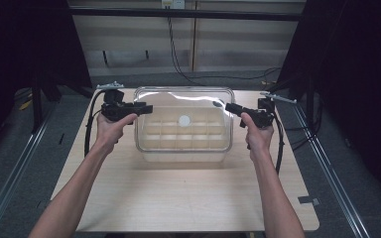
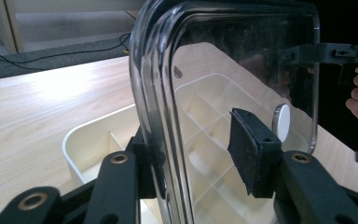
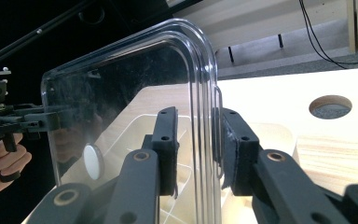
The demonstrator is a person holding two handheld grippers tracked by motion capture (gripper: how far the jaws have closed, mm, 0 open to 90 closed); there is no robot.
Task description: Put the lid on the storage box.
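Observation:
A clear plastic lid point(image 1: 183, 96) with a white round knob point(image 1: 184, 120) hangs tilted just above a white divided box point(image 1: 183, 154) at the middle of the table. My left gripper point(image 1: 146, 108) is shut on the lid's left edge, and my right gripper point(image 1: 229, 107) is shut on its right edge. In the left gripper view the jaws point(image 2: 191, 144) straddle the lid's rim point(image 2: 156, 93), with the box's rim point(image 2: 74, 144) below and the right gripper point(image 2: 326, 53) far off. In the right gripper view both pads point(image 3: 168, 140) press the lid's rim point(image 3: 205, 116).
The box stands on a light wooden table point(image 1: 178, 198) with bare room in front and to both sides. A round hole point(image 3: 330, 106) is cut in the tabletop. Black frame posts stand at both back corners, and cables point(image 1: 176, 54) lie on the floor behind.

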